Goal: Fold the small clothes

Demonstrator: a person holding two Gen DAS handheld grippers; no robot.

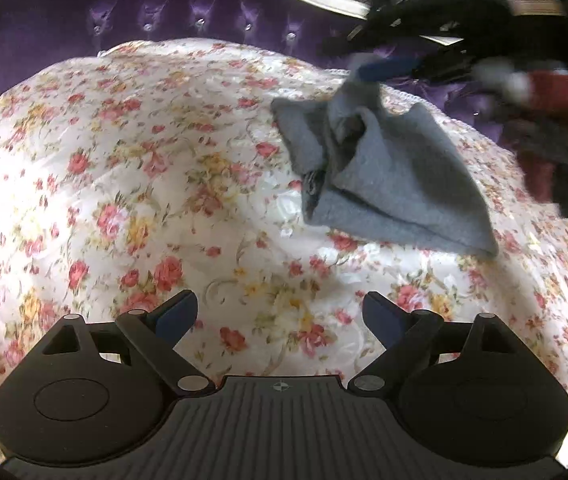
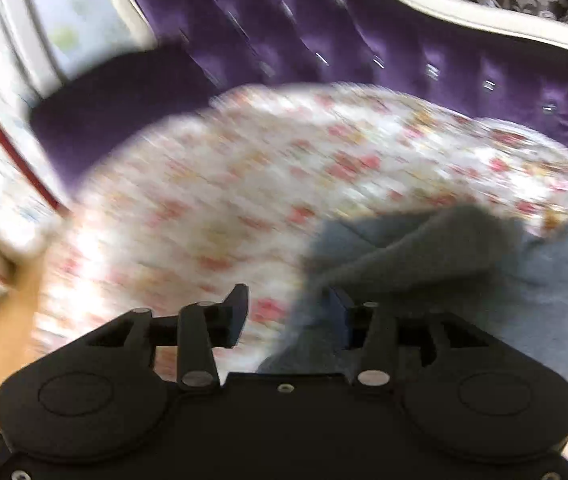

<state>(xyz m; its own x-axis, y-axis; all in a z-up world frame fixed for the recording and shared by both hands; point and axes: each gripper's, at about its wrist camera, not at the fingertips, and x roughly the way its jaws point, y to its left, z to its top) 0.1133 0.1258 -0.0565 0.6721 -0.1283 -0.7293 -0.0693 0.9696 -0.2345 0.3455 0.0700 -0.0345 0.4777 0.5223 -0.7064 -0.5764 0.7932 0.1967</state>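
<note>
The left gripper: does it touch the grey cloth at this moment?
Apart. In the left wrist view the left gripper is open over bare floral bedspread; the grey cloth hangs farther off, with patterned fabric plainly between them.

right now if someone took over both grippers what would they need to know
Left gripper: open, empty, over the floral quilted bedspread, short of the cloth.
Right gripper: in its own blurred view the jaws stand apart with the grey fleece garment draped over one finger; from the left view it seems to lift the garment by its top edge. Whether the grip is firm I cannot tell.
Garment: bunched, lower edge on the bedspread, near the purple tufted headboard.
Done: no neat fold visible.
Left: lay flat, fold.
</note>
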